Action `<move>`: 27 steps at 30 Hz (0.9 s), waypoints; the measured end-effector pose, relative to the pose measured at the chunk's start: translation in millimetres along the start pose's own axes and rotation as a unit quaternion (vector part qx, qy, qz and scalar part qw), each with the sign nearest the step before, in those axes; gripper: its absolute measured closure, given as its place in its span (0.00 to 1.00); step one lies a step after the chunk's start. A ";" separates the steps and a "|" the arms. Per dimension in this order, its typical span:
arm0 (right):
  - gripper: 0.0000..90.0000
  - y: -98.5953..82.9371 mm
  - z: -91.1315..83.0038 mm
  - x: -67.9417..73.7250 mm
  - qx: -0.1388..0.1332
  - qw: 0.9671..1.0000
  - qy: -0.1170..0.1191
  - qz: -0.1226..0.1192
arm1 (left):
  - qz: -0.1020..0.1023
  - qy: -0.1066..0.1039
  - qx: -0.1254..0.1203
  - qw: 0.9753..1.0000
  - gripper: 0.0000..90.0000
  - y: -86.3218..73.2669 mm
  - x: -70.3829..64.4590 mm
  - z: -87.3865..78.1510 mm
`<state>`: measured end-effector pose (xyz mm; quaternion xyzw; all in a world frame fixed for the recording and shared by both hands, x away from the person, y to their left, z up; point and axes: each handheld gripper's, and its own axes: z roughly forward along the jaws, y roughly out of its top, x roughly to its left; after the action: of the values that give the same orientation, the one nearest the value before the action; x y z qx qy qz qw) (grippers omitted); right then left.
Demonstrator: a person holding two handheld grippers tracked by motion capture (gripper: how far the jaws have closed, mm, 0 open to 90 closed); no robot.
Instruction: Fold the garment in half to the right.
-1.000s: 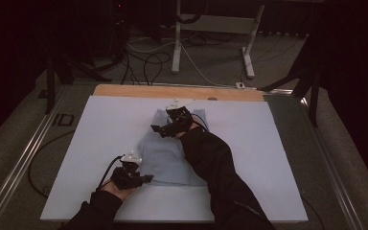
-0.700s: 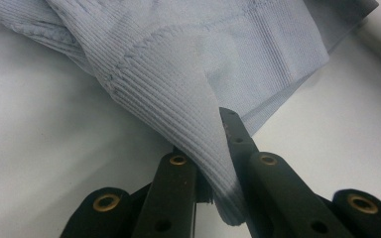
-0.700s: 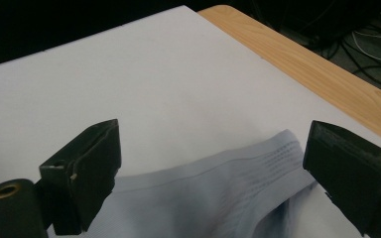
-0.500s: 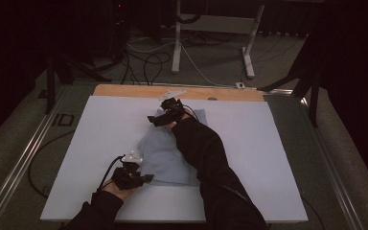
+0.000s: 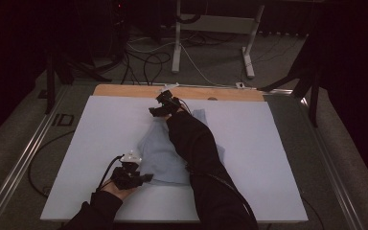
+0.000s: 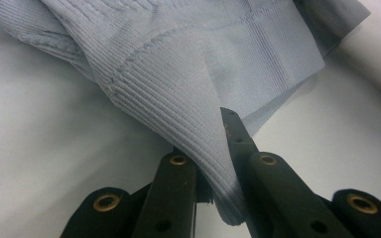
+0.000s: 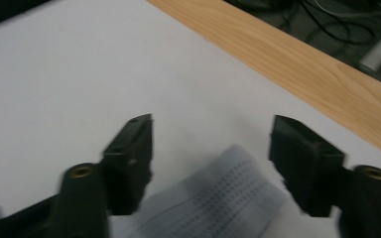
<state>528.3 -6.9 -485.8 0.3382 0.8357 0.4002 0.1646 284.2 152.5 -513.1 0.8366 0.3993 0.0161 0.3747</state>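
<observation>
Roughly, reading across from the left:

Left gripper (image 5: 143, 178): jaws pinched tight on a near corner of the pale blue knit garment (image 5: 160, 153), a fold of ribbed cloth bunched between them in the left gripper view.

Garment: lies spread on the white board (image 5: 100, 143), from the near left toward the far middle, partly under the dark sleeve (image 5: 196, 148).

Right gripper (image 7: 211, 139): jaws wide apart, holding nothing, poised over a ribbed edge of the cloth near the far wooden strip (image 7: 297, 64).

Step in hand: probably taking the far edge.

Doing it well: keep the left pinch firm, bring the open jaws low around the edge, take one layer only, then close.
</observation>
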 end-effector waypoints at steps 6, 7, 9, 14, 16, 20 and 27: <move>0.47 -0.1 17.0 -1.8 0.035 0.999 -0.021 0.003 | -0.003 -0.003 0.000 1.000 0.96 -0.2 0.7 0.2; 0.47 -0.4 18.8 -2.2 0.036 0.999 -0.023 0.007 | -0.004 -0.004 -0.001 1.000 0.96 -0.5 0.9 0.4; 0.50 -1.7 25.2 -3.1 0.045 0.999 -0.026 0.007 | -0.005 -0.007 0.000 1.000 0.96 -0.7 1.5 0.2; 0.54 -2.9 35.3 -4.7 0.062 0.997 -0.034 0.006 | -0.007 -0.009 -0.002 1.000 0.96 -0.7 1.2 0.3; 0.58 -3.7 37.4 -5.3 0.067 0.997 -0.039 0.004 | -0.007 -0.009 -0.001 1.000 0.96 -0.6 1.1 0.3; 0.64 -6.0 40.9 -4.8 0.087 0.996 -0.035 -0.008 | -0.006 -0.009 -0.002 1.000 0.96 -0.7 0.9 0.4; 0.78 -8.6 43.0 -4.8 0.105 0.994 -0.039 -0.018 | -0.007 -0.009 -0.003 1.000 0.96 -1.2 0.1 1.1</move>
<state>551.6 9.8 -519.4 0.3537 0.8722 0.2936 0.1674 283.8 152.4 -514.7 0.8327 0.4015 0.0069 0.3812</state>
